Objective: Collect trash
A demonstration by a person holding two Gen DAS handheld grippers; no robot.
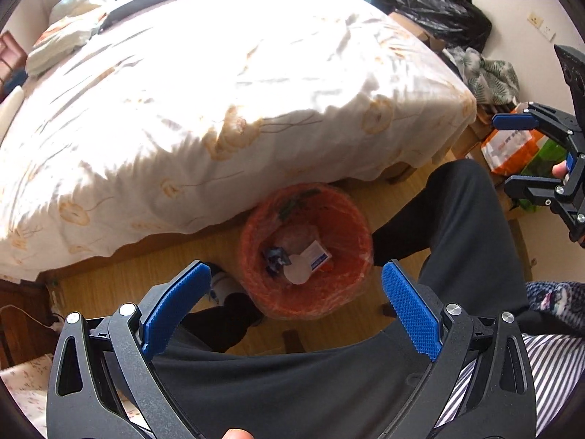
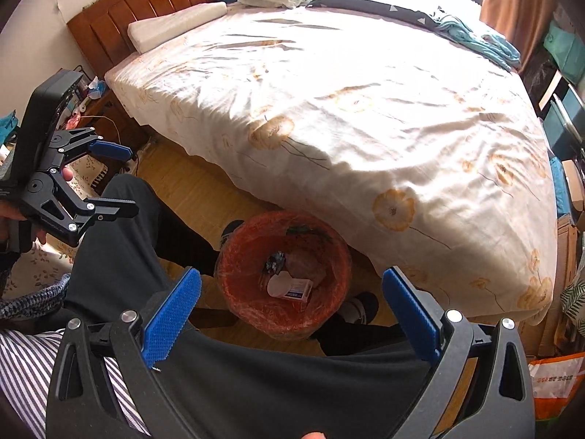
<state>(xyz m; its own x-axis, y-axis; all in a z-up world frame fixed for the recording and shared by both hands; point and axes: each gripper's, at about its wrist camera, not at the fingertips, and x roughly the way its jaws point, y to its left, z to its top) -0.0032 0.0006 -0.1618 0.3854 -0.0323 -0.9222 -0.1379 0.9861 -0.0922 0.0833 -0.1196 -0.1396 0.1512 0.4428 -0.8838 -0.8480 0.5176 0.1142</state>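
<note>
An orange-lined trash bin (image 1: 256, 274) stands on the wood floor at the bed's edge, between the person's legs. It holds a white and blue carton (image 1: 317, 256), a round white lid (image 1: 298, 272) and a dark wrapper (image 1: 276, 256). The bin shows in the right wrist view (image 2: 241, 292) with the same carton (image 2: 299, 289). My left gripper (image 1: 297, 272) is open and empty above the bin; it shows at the left of the right wrist view (image 2: 129, 181). My right gripper (image 2: 292, 278) is open and empty above the bin; it shows at the right of the left wrist view (image 1: 506, 153).
A large bed (image 1: 219, 91) with a flowered cover fills the far side. The person's black-trousered legs (image 1: 457, 226) flank the bin. An orange and white bag (image 1: 508, 146) and black bags (image 1: 438, 7) sit past the bed's corner. A wooden headboard (image 2: 153, 3) and nightstand clutter are at left.
</note>
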